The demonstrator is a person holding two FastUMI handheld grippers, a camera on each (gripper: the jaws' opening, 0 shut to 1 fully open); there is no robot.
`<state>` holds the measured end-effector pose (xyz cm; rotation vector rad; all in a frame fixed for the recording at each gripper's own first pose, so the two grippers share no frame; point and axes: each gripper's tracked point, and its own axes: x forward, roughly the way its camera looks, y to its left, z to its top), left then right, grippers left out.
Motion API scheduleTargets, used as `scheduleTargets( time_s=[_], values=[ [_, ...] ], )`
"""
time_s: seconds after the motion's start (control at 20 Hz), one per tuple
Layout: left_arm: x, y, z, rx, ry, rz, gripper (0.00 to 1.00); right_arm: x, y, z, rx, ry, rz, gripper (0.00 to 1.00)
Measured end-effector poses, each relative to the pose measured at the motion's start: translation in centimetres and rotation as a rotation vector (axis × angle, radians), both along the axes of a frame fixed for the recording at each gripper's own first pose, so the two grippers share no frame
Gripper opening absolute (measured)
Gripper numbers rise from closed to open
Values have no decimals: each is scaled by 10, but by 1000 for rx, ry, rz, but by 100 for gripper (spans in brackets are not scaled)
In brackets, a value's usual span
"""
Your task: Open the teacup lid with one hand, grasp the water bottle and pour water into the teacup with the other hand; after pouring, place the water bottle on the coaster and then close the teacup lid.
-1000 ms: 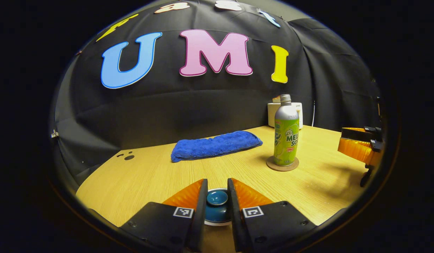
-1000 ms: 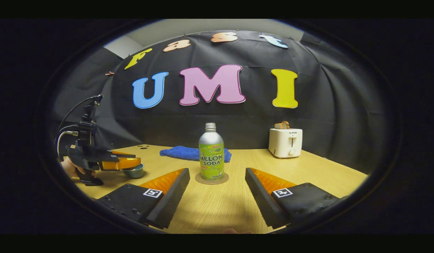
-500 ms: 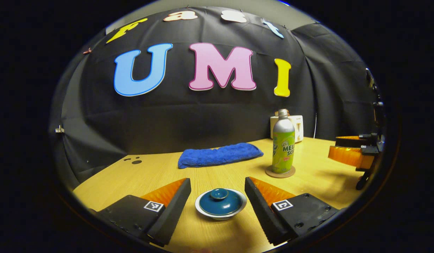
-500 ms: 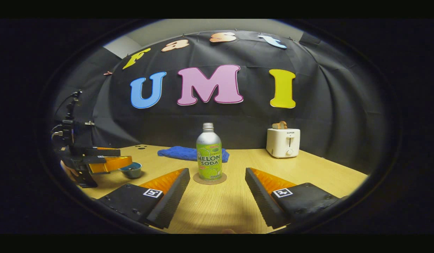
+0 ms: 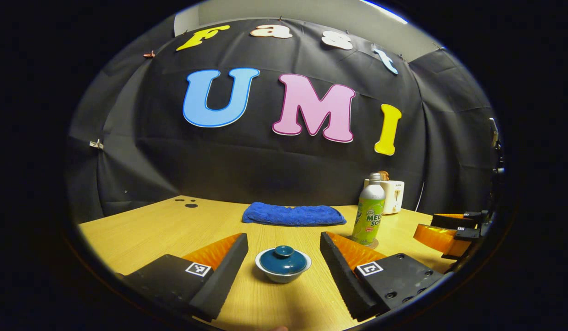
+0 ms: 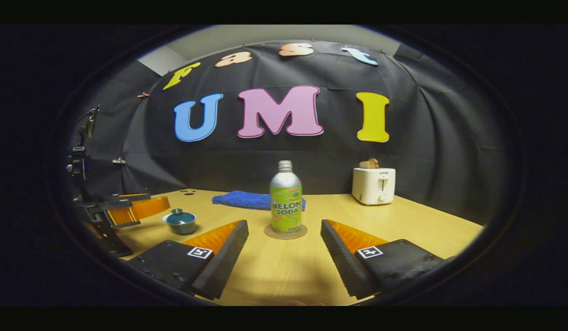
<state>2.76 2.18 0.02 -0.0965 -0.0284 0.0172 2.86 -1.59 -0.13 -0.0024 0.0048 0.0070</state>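
from the left gripper view i see my left gripper [image 5: 284, 262] spread wide, its two fingers standing apart on either side of the teacup [image 5: 283, 265] and touching nothing. the cup sits on the wooden table [image 5: 141, 230] with its blue lid [image 5: 284, 259] on top, closed. beyond it lies a blue towel [image 5: 293, 214] near the back wall. to the right the bottle [image 5: 367, 215] stands upright on its round coaster [image 5: 372, 243], with a white toaster [image 5: 394, 196] behind it.

from the right gripper view my right gripper [image 6: 284, 250] is also spread open, holding nothing, low over the table and pointed at the bottle [image 6: 286, 197], which stands on the coaster [image 6: 286, 231] well ahead of the fingertips. the teacup [image 6: 179, 221] is off to the left, just beside the left gripper [image 6: 132, 209]. the toaster [image 6: 373, 185] is at the back right.
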Motion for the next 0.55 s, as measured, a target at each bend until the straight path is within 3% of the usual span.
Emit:
scheduleTargets(
  time_s=[0.2,0.3,0.55],
  values=[
    [-1,-3,-5,50,23,2,99,1,8,0,1,-1,16,98],
    [-3,4,-6,104,26,43,99,1,8,1,0,-2,14,98],
    [-4,4,-6,97,27,56,99,1,8,0,1,-3,8,98]
  ],
)
